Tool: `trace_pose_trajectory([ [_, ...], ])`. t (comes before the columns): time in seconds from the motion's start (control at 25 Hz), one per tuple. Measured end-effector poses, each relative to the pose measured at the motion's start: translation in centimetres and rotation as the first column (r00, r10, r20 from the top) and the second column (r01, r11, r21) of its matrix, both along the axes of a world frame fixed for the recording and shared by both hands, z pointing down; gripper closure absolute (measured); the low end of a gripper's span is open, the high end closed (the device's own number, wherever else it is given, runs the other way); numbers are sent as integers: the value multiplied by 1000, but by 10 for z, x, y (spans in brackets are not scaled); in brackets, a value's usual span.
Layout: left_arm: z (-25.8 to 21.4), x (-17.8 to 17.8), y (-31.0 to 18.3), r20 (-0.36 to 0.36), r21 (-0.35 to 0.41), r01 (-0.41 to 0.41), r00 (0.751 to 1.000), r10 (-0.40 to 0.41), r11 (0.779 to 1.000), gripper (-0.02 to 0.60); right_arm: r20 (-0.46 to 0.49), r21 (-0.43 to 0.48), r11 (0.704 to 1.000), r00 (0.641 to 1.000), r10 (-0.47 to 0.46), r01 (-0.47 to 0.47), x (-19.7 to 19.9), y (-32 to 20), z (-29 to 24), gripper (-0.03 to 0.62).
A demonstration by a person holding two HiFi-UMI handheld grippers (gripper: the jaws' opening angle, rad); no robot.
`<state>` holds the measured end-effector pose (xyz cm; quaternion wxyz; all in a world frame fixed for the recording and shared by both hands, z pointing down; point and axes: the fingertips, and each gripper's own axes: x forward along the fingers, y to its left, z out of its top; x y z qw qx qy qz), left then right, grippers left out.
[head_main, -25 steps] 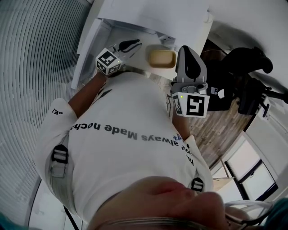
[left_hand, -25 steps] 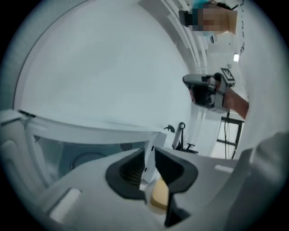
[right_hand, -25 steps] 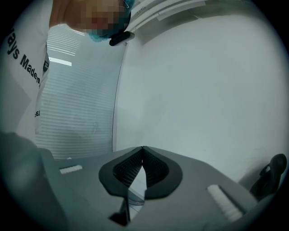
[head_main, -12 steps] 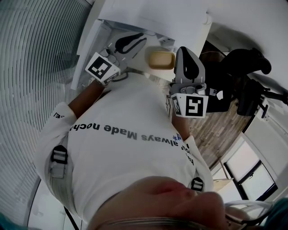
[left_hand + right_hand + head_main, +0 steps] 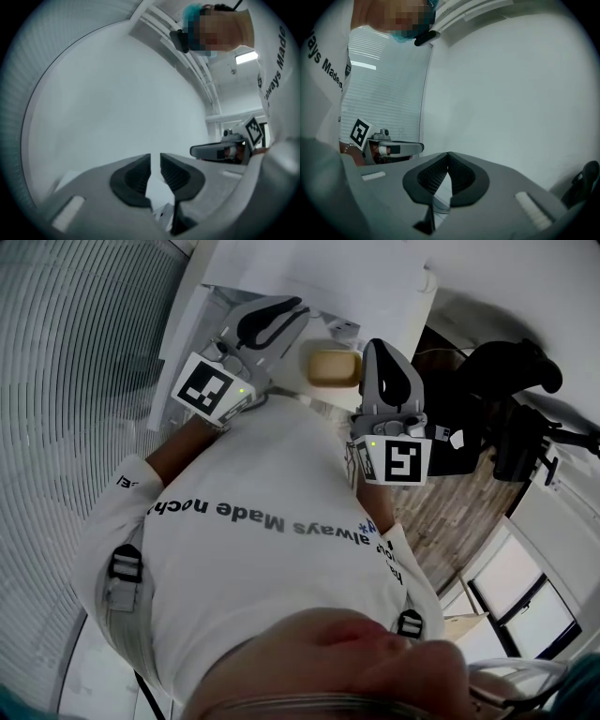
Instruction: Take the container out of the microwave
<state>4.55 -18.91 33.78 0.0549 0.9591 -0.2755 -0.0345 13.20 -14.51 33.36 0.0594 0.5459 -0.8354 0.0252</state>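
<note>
A clear container point(image 5: 333, 367) with something tan inside sits just beyond the person's white shirt, below a white appliance body point(image 5: 319, 268). My left gripper point(image 5: 295, 313) is raised to the container's left in front of a white panel. Its jaws stand a narrow gap apart with nothing between them point(image 5: 155, 157). My right gripper point(image 5: 377, 345) hangs just right of the container with its pad tips touching point(image 5: 448, 154). No object shows between those tips. Both gripper views face a plain white wall. A clear curved rim point(image 5: 439, 205) shows through the gap lower down between the right jaws.
A white panel point(image 5: 187, 334) stands at the left beside ribbed blinds point(image 5: 75, 381). Dark equipment point(image 5: 506, 381) sits at the right over a wood-pattern floor point(image 5: 450, 502). The person's torso fills the middle of the head view.
My left gripper has moved up the picture and toward the white appliance, its marker cube looming larger. The right gripper and the container have kept their places.
</note>
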Motion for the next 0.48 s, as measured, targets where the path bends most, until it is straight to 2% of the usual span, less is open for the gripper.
trace_pose_trajectory([
  [0.48, 2, 4, -1, -14, -23, -4, 1000, 4, 1000, 518, -9, 9, 1000, 1000, 1, -1, 2, -2, -1, 592],
])
